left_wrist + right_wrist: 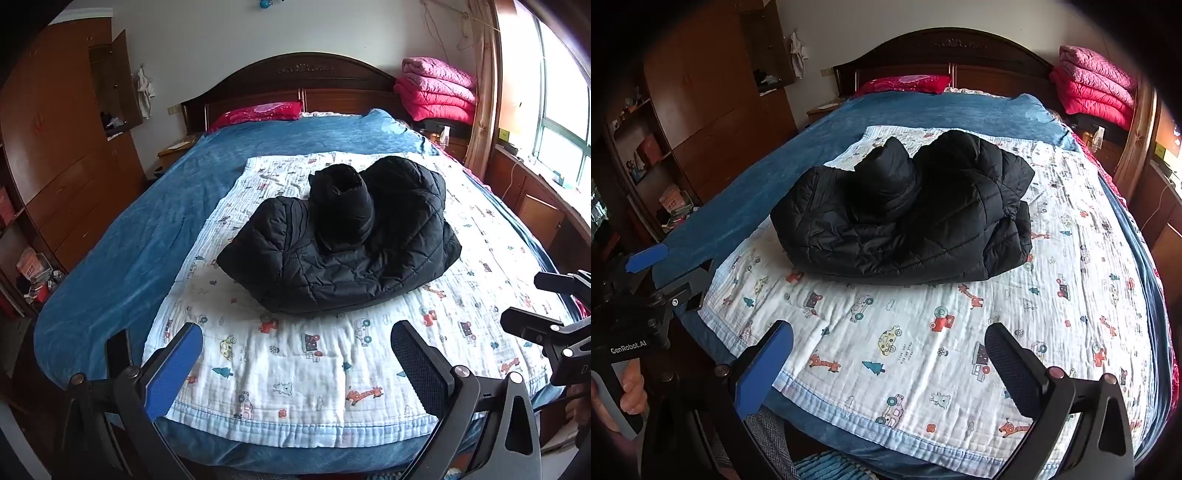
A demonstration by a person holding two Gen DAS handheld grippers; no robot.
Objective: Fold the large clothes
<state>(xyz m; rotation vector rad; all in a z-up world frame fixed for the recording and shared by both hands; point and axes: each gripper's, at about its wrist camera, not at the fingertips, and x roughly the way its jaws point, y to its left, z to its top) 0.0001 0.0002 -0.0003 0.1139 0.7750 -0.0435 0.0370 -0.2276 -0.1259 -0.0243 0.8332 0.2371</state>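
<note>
Left wrist view, folded black jacket on printed quilt; left tongs, right tongs both spread, empty

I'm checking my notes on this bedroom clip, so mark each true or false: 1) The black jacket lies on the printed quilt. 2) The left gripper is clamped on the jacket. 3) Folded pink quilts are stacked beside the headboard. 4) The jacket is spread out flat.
1) True: the black jacket rests on the printed quilt.
2) False: the left gripper is open, short of the jacket, holding nothing; the right gripper likewise.
3) True: pink quilts sit beside the headboard.
4) False: it is bundled into a folded heap.
</note>
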